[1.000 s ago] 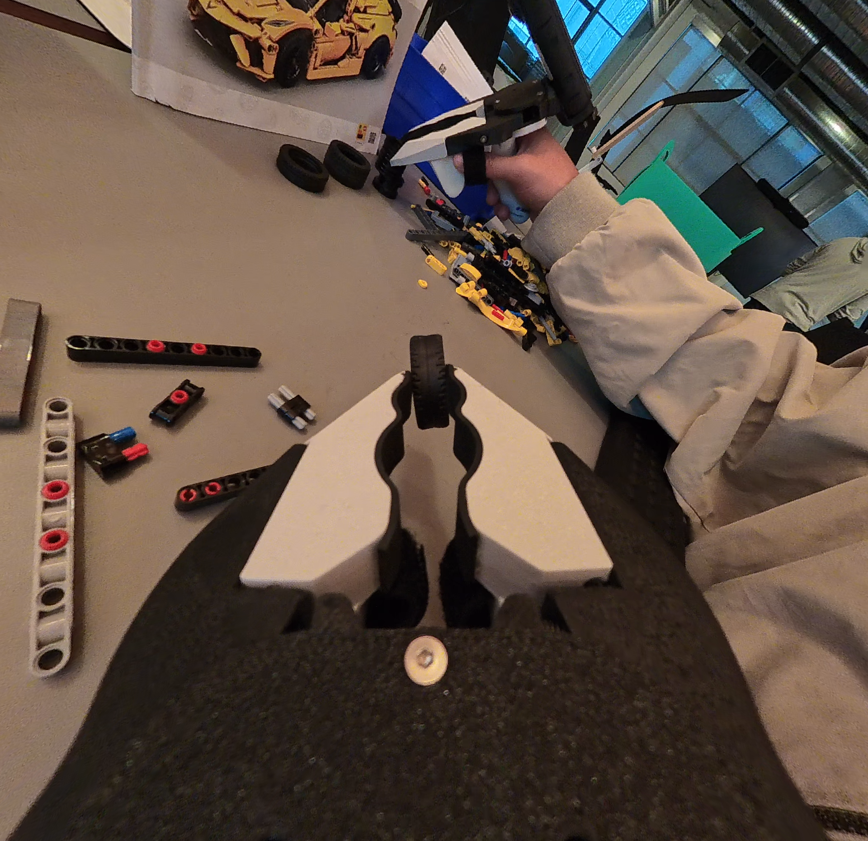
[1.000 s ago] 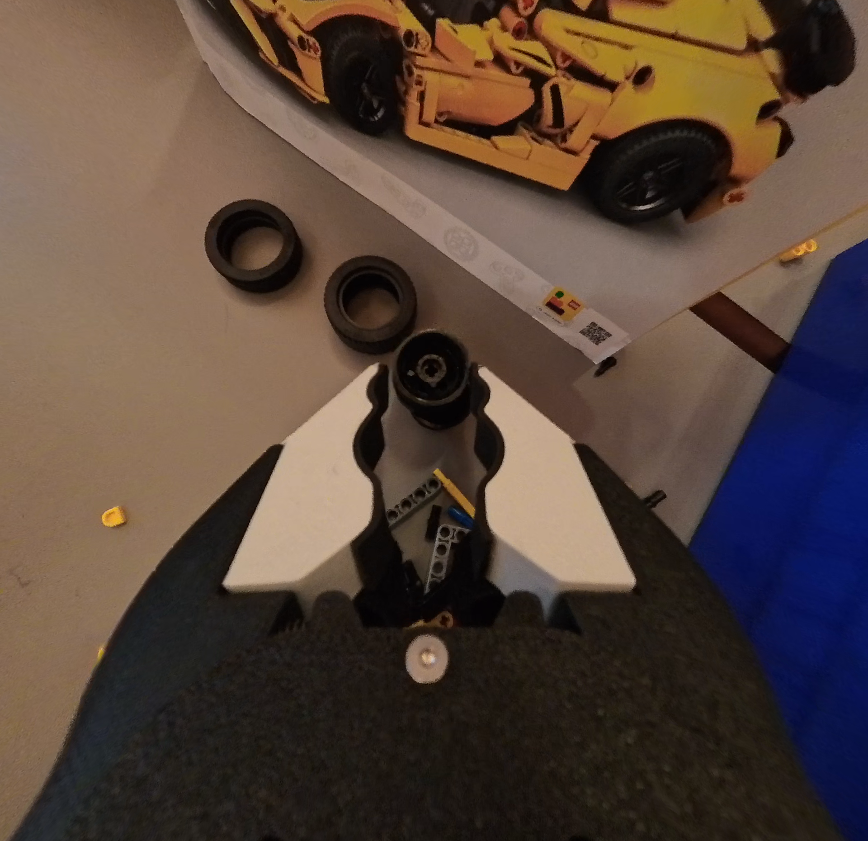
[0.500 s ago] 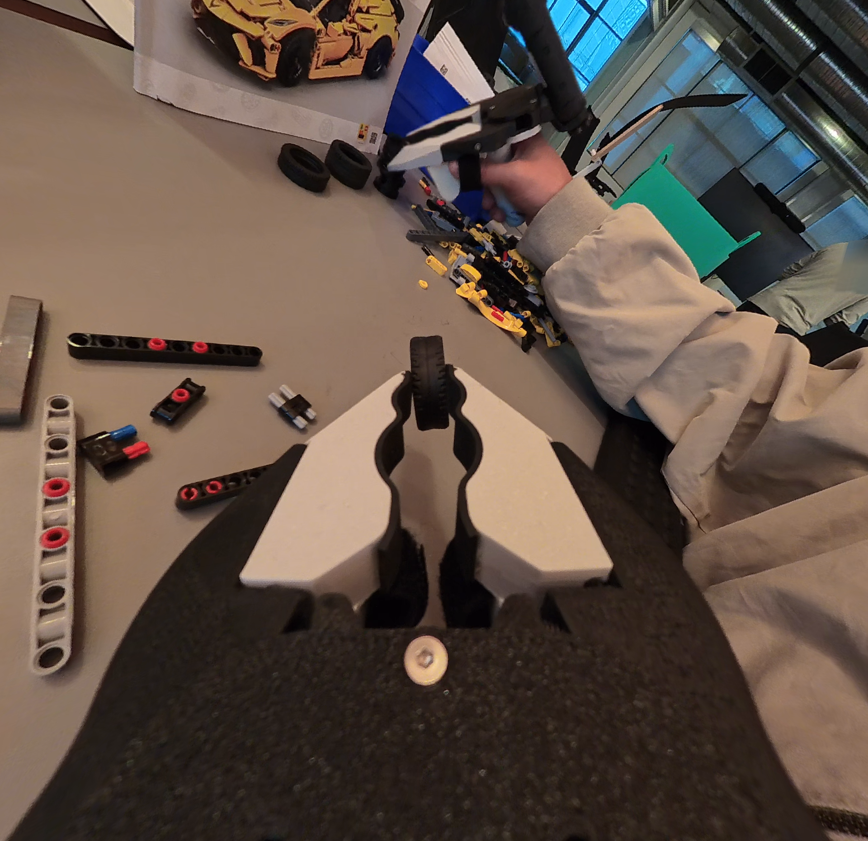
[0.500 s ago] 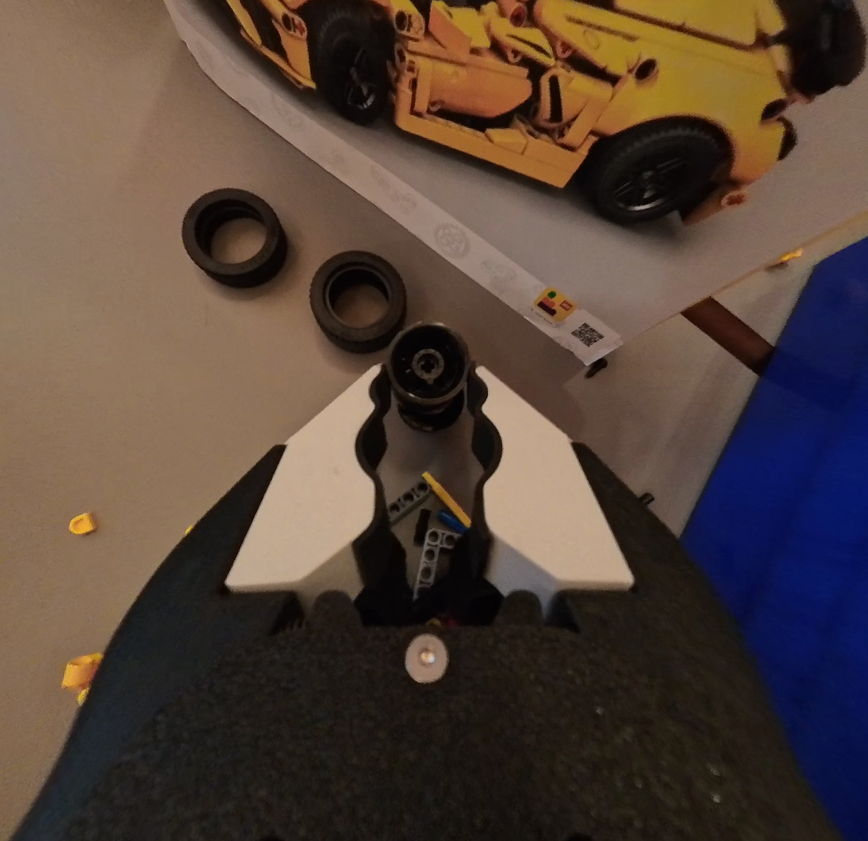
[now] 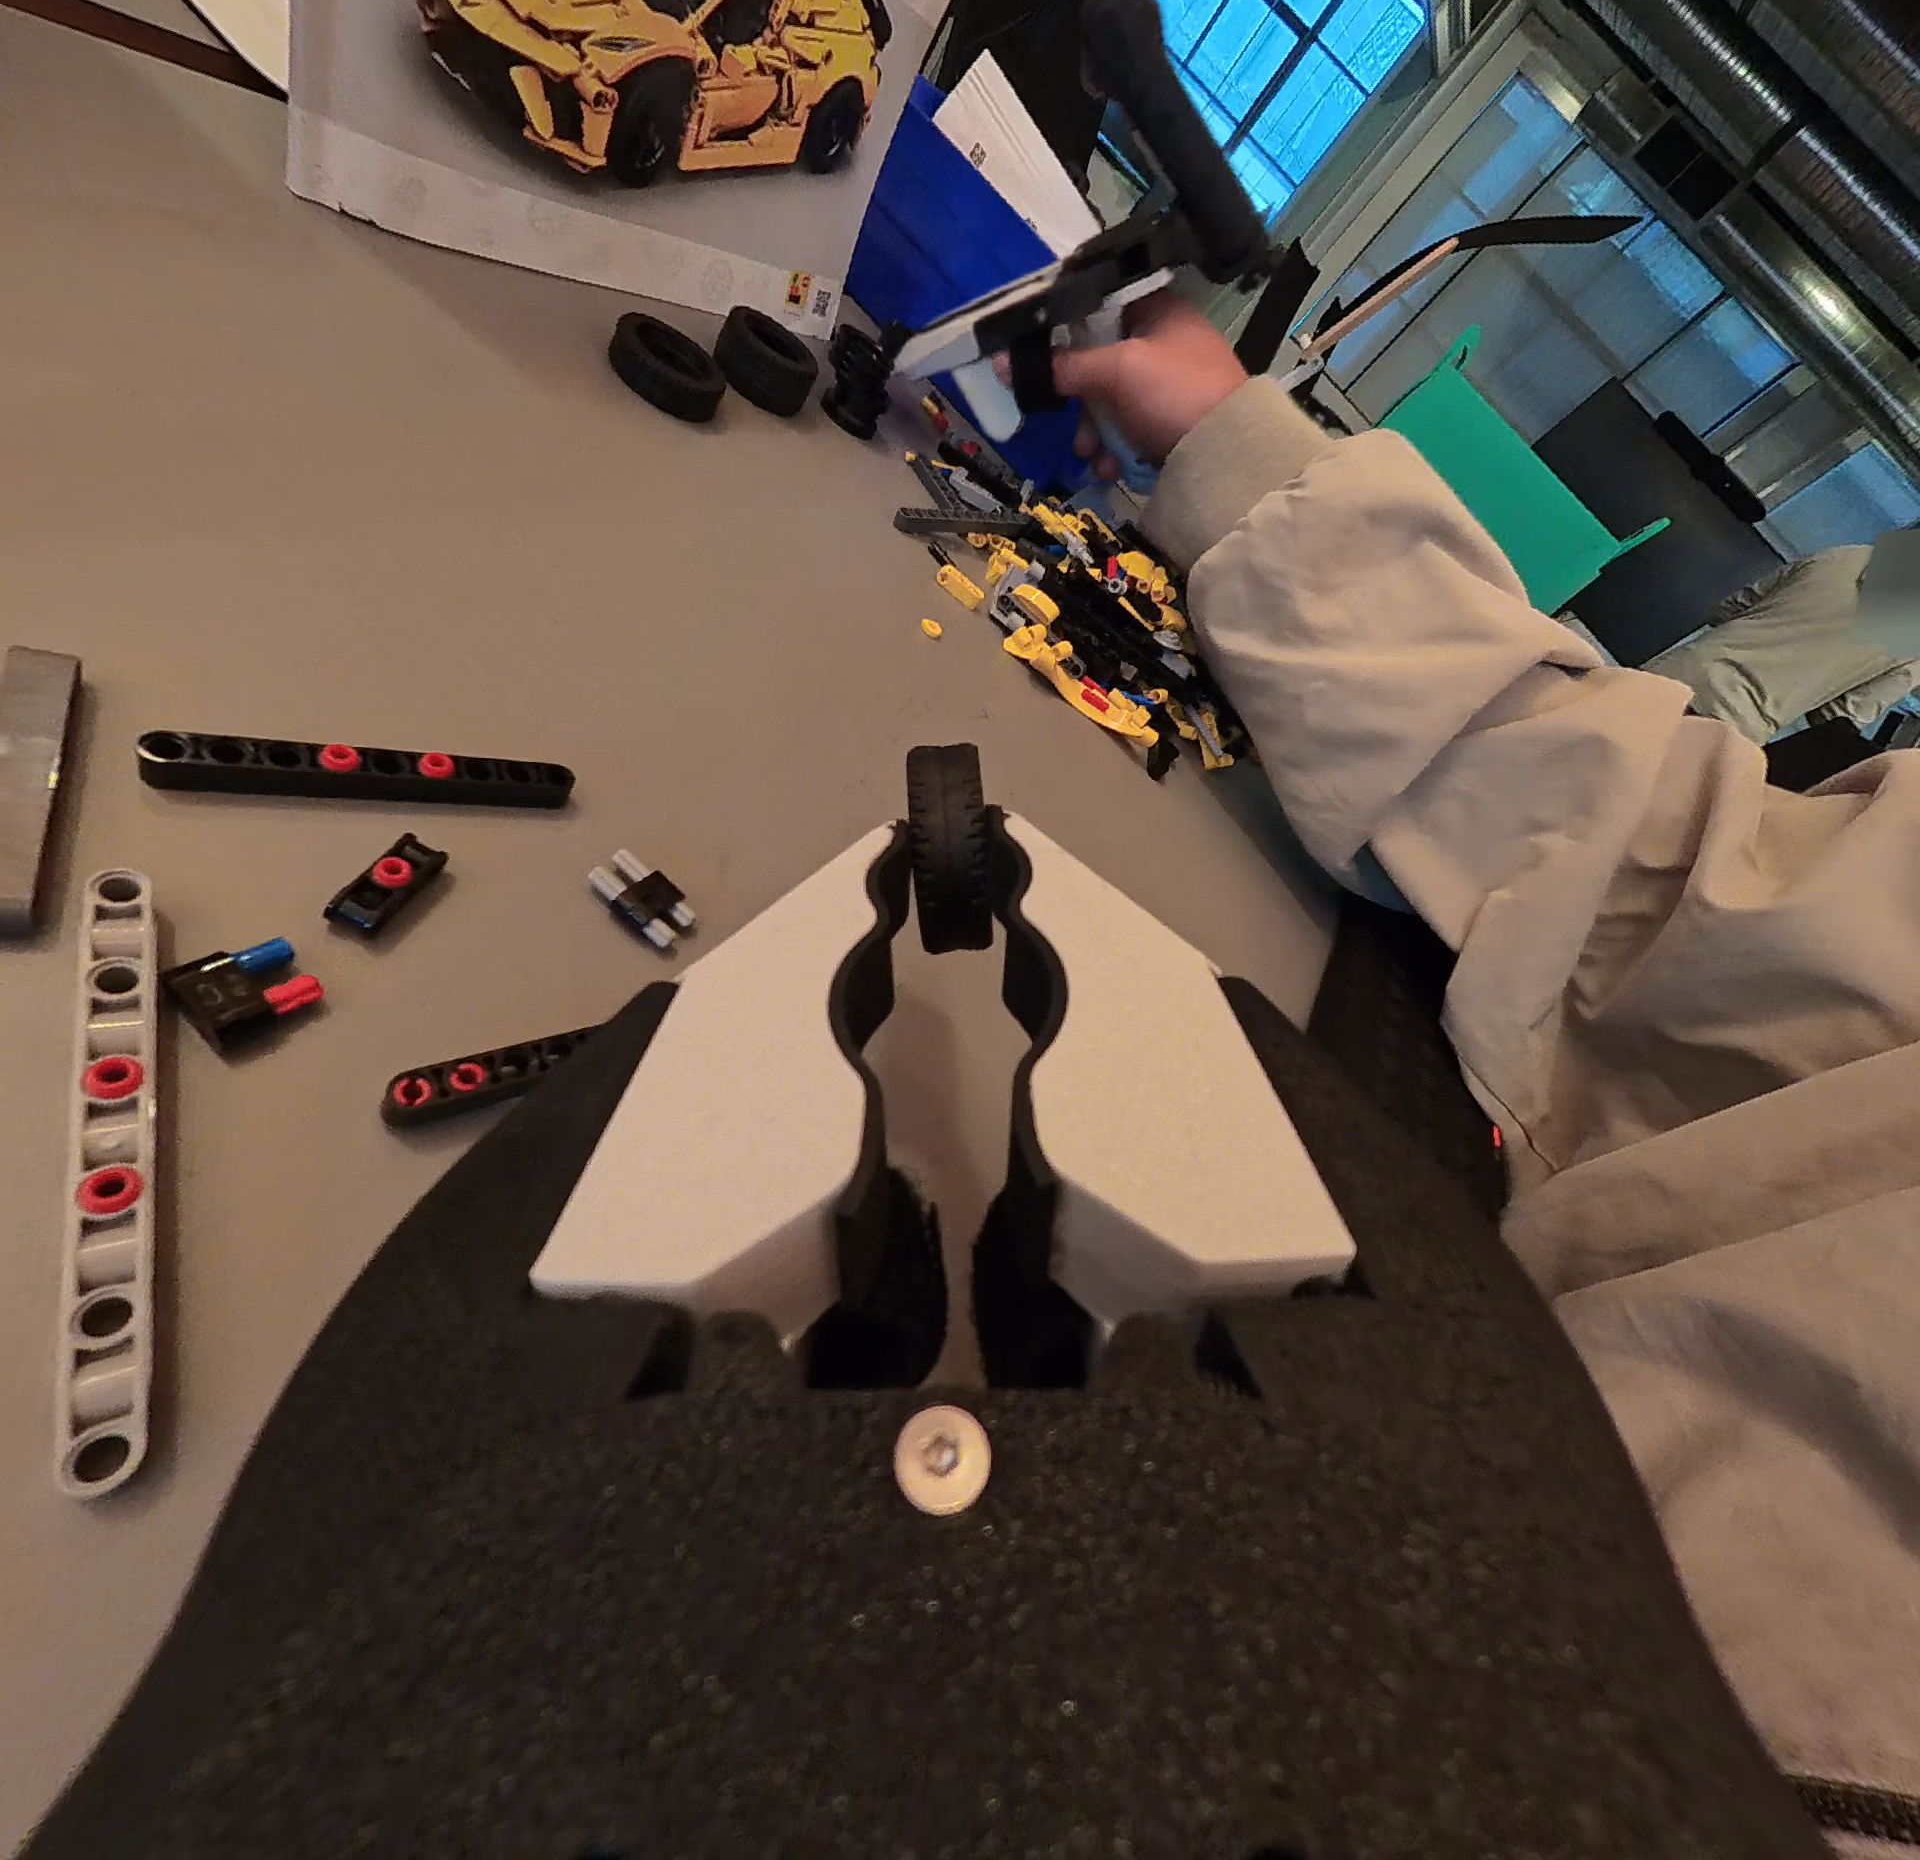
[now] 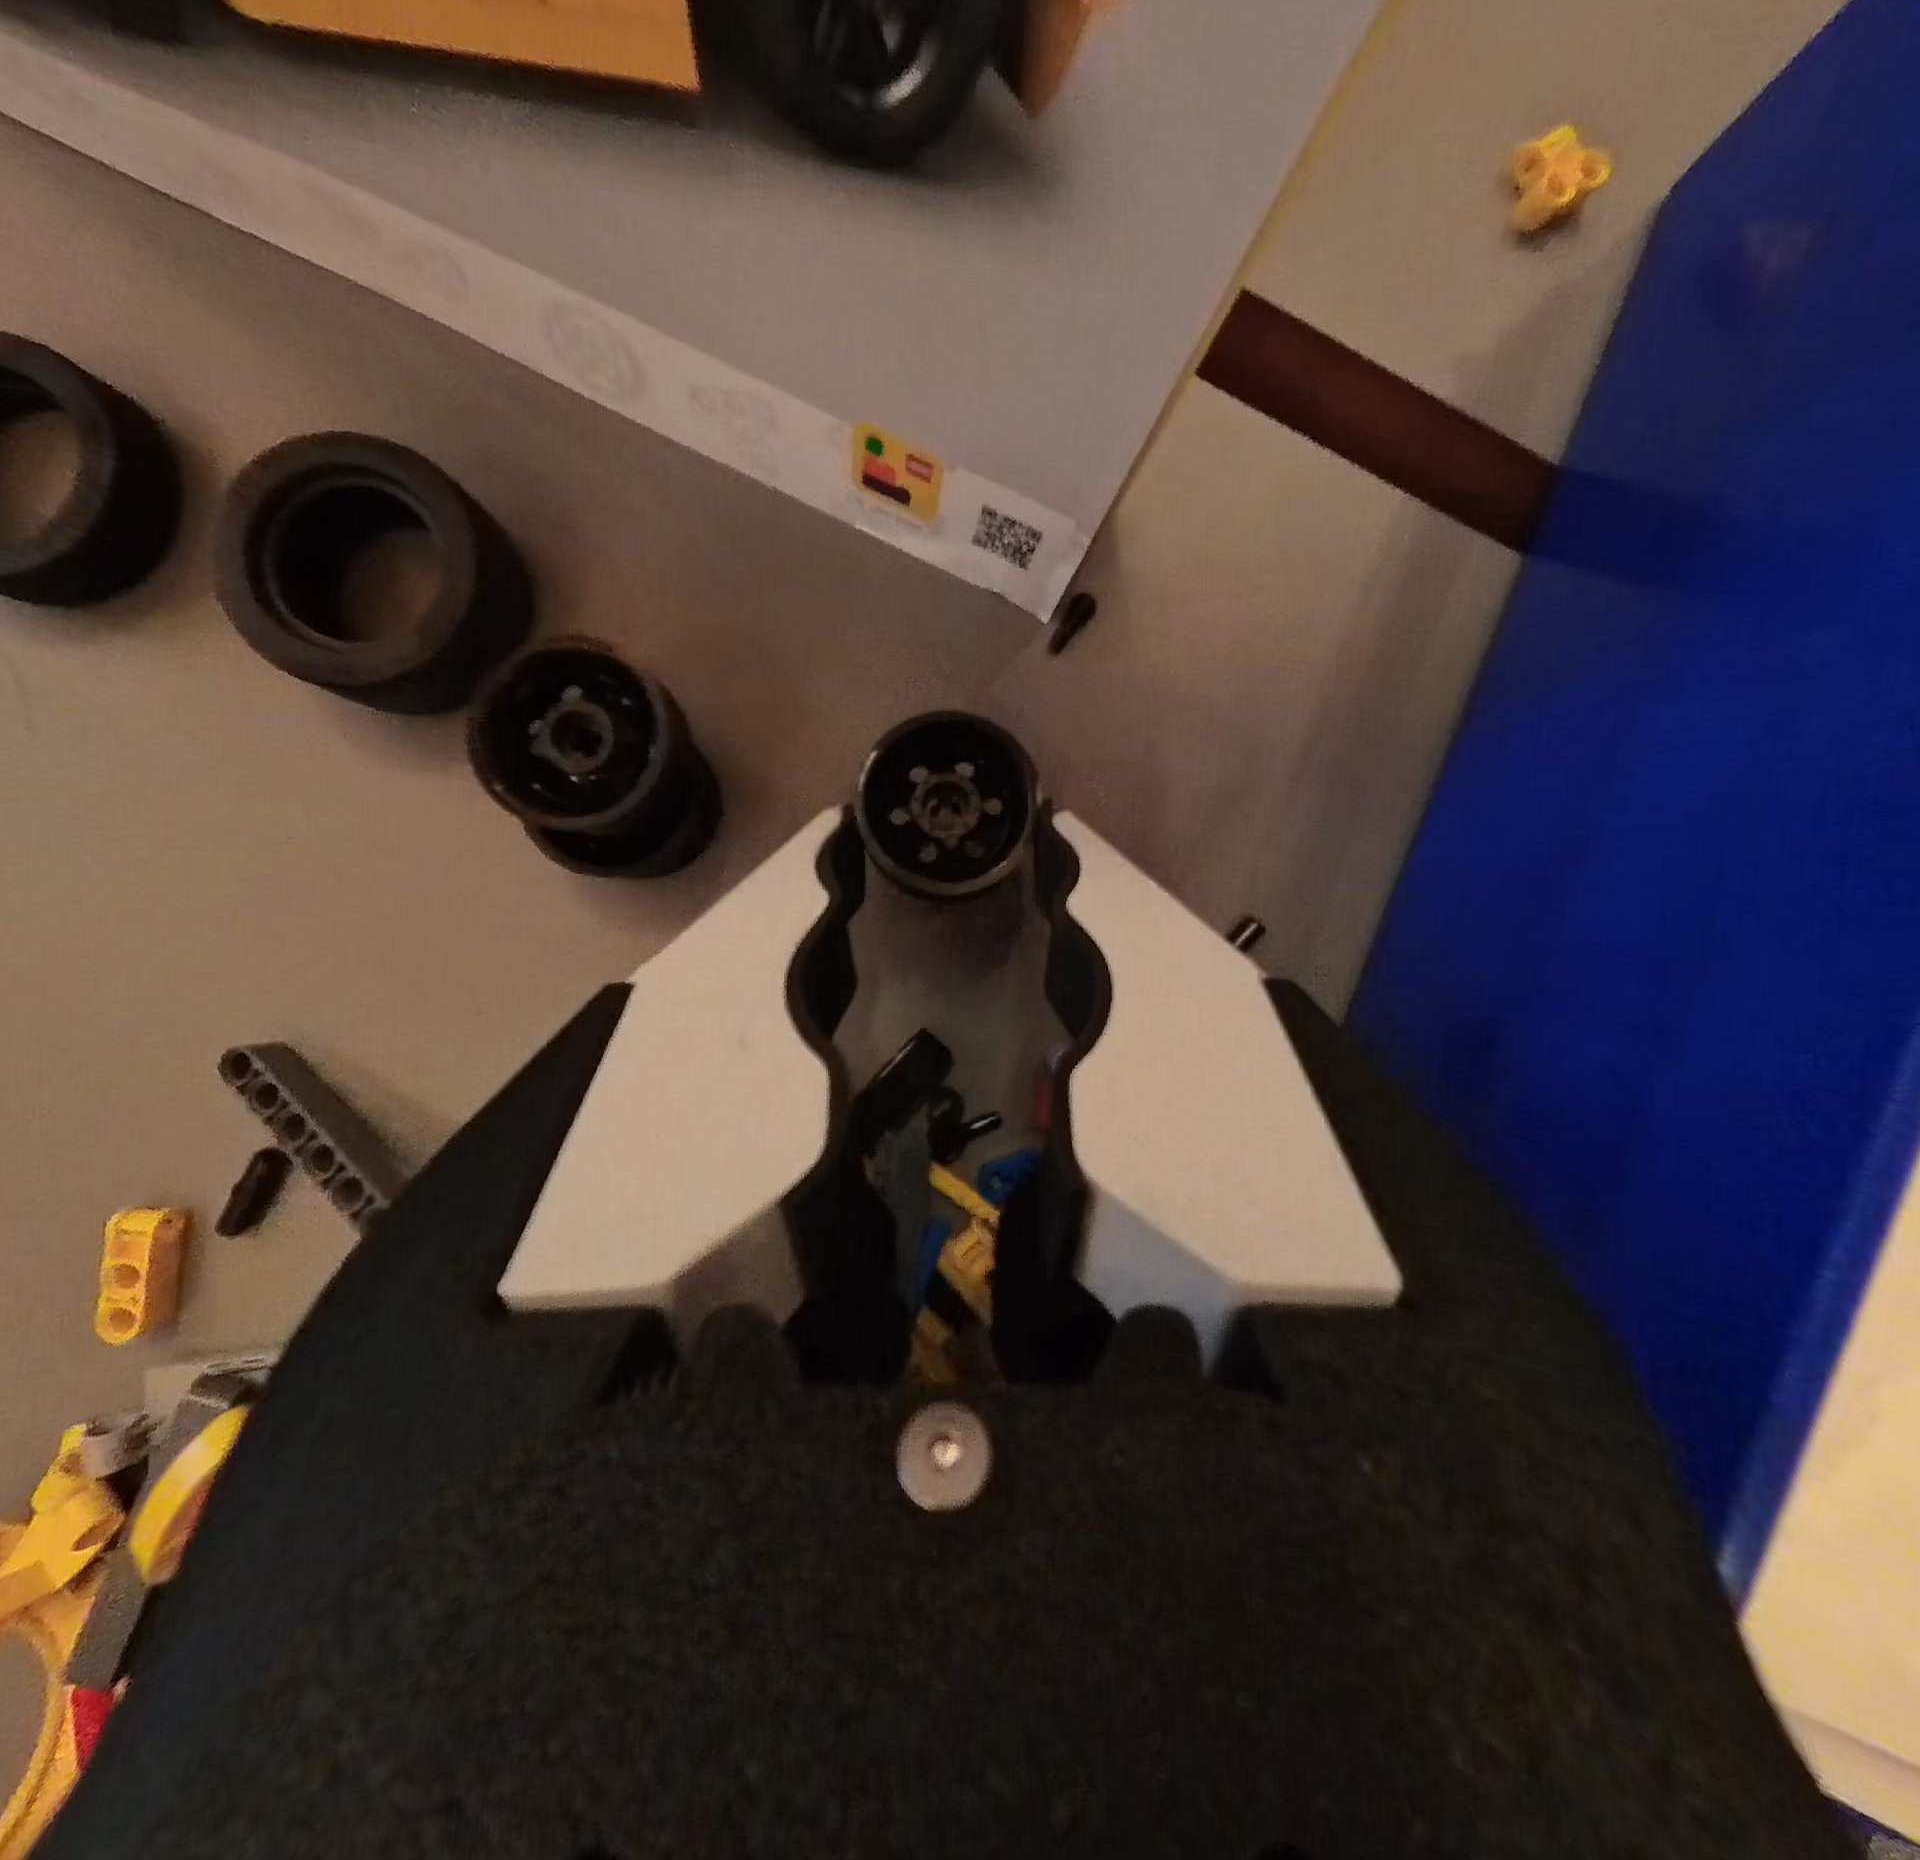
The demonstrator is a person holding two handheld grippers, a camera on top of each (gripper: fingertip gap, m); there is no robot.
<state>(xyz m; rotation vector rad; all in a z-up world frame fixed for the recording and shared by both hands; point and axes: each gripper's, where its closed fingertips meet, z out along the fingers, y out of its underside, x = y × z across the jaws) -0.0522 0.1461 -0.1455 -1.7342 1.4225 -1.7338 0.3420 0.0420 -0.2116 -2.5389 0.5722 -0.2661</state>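
Observation:
My left gripper is shut on a small black rubber tyre, held edge-on above the grey table. My right gripper is shut on a black wheel rim, its hub facing the camera, just above the table. A second black rim stands on the table just left of it. Two loose black tyres lie farther left. In the left wrist view the right gripper, held by a hand, is beside those tyres.
A printed sheet with a yellow car lies at the back, a blue box to the right. A pile of yellow and black pieces sits under the sleeve. Black and grey beams with red pins lie at the left. Spacing between my two grippers at the tips: around 40 cm.
My right gripper has moved right and closer to the table with the rim, nearer the blue box; a second rim on the table has come into view. My left gripper has stayed put.

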